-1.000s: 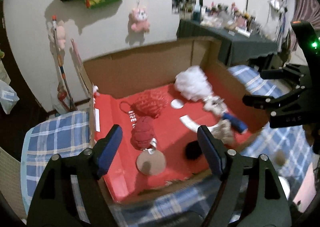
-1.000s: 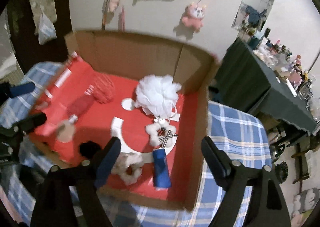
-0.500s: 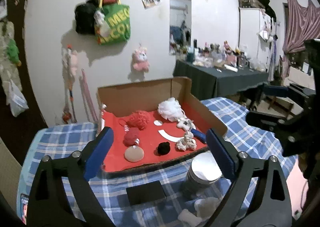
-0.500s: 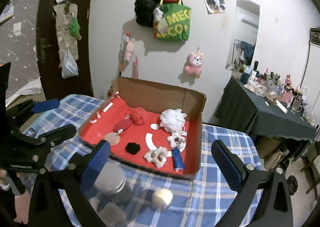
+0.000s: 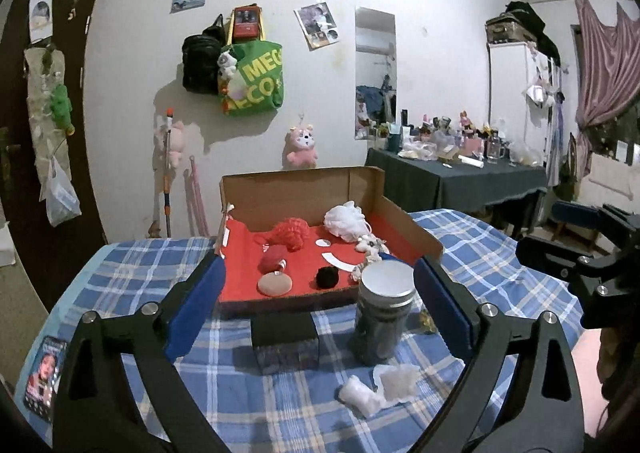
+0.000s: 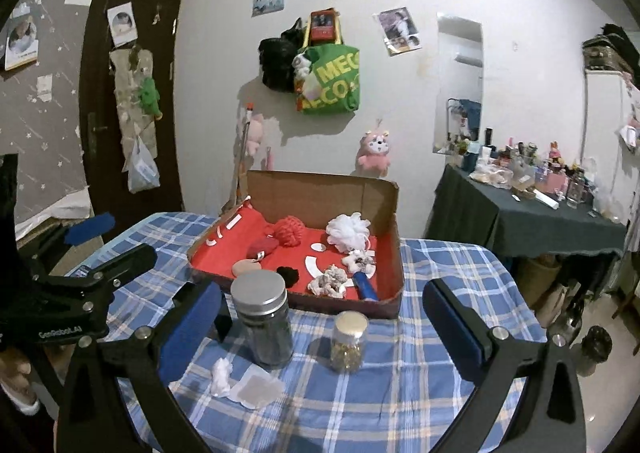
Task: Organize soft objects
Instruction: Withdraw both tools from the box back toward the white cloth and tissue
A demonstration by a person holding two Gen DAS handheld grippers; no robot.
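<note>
Left wrist view: the left gripper [image 5: 318,293], black frame with blue pads, stands with jaws wide and nothing between the pads; it sits low in the frame over a blue plaid tablecloth [image 5: 160,265]. Centre of frame holds one shallow cardboard box with a red lining [image 5: 248,253]. Inside it are counted: one red mesh bath pouf [image 5: 290,233], one white mesh bath pouf [image 5: 345,221], one dark red knitted ball [image 5: 274,258], one beige round sponge pad [image 5: 275,285] and one black fuzzy pom-pom [image 5: 328,278]. All lie beyond the fingertips, seen in the gap between the jaws, well apart from either pad. Nearer the camera stand one dark glass jar with a silver metal lid [image 5: 382,317] and one black rectangular block [image 5: 285,337]. Two crumpled white pieces [image 5: 376,389] lie at lower centre.

Right wrist view: the right gripper [image 6: 322,321] is likewise spread wide and holds nothing. One small glass jar with a gold lid [image 6: 347,341] stands between its jaws, short of the box. Also in the box are a ruffled cream scrunchie [image 6: 330,280], a small white plush bear [image 6: 359,260] and a blue cylinder [image 6: 366,285].
</note>
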